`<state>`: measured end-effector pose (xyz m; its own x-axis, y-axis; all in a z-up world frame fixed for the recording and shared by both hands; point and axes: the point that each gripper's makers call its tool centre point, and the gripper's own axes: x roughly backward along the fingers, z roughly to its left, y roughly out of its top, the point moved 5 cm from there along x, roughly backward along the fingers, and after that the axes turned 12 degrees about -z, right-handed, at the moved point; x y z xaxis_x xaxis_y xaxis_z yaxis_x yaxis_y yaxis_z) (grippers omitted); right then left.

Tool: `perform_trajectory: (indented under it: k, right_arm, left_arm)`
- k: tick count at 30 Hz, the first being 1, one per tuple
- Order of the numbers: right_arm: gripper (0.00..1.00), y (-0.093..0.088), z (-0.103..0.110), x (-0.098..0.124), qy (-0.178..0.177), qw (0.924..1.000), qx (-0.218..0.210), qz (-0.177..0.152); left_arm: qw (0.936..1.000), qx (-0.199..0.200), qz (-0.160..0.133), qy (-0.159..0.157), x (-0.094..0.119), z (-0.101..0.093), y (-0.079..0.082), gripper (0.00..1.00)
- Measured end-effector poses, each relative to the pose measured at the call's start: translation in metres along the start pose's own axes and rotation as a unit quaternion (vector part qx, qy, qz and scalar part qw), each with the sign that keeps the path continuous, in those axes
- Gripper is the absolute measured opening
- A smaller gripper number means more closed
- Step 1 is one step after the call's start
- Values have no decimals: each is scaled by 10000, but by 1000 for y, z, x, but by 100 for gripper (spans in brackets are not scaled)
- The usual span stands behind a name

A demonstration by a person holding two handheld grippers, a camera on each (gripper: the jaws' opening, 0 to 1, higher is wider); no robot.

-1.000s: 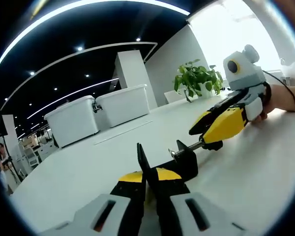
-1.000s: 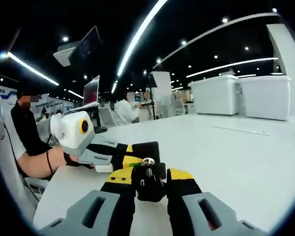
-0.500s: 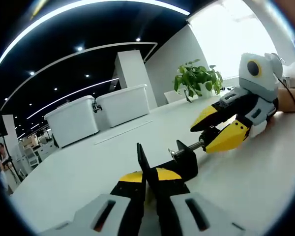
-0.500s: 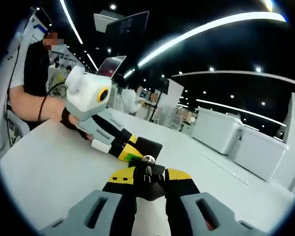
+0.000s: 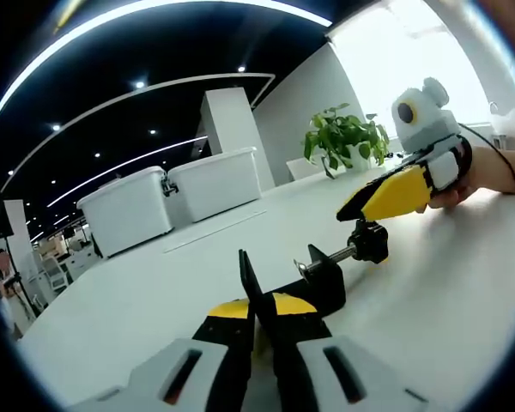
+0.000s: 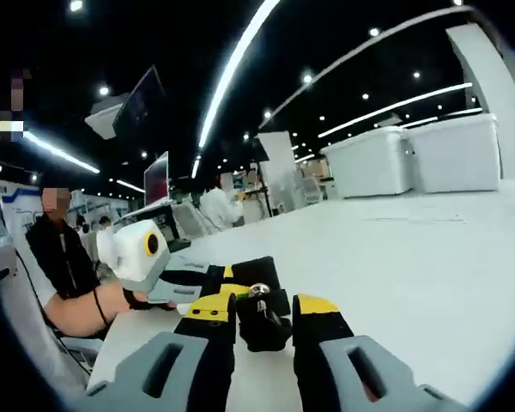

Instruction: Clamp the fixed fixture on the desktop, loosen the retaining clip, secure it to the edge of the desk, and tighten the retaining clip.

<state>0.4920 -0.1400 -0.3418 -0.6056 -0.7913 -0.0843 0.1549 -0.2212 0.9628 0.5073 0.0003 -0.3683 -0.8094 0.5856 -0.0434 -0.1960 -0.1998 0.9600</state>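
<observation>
White desk (image 5: pixel 463 292) carries the black clamp fixture (image 5: pixel 322 279). Left hand-held gripper (image 5: pixel 256 296): jaws narrow, gripping the fixture body. Right hand-held gripper (image 6: pixel 264 319): jaws parted either side of the screw knob (image 6: pixel 259 311), contact unclear; in left gripper view it sits just above the knob

Long ceiling light strips (image 5: pixel 154 13) and small spotlights glow against a dark ceiling. A bright window (image 5: pixel 412 43) blows out to white glare. The white desktop (image 6: pixel 429 249) is evenly lit, straight lines bowing near the edges.
</observation>
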Motion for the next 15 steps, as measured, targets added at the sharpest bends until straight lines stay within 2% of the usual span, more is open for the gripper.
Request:
perform_trajectory:
  k: [4, 8, 13, 15]
  right_arm:
    - [23, -8, -1, -1, -77, 9997, -39, 242]
    - [22, -9, 0, 0, -109, 9990, -344, 254]
    - [22, -11, 2, 2, -109, 9991, -355, 201]
    - [22, -10, 5, 2, -52, 9997, -181, 148]
  left_arm:
    - [10000, 1, -1, 0, 1, 0, 0, 7]
    - [10000, 8, 2, -2, 1, -1, 0, 7]
    - [10000, 11, 0, 3, 2, -1, 1, 7]
    - [10000, 13, 0, 5, 2, -1, 1, 7]
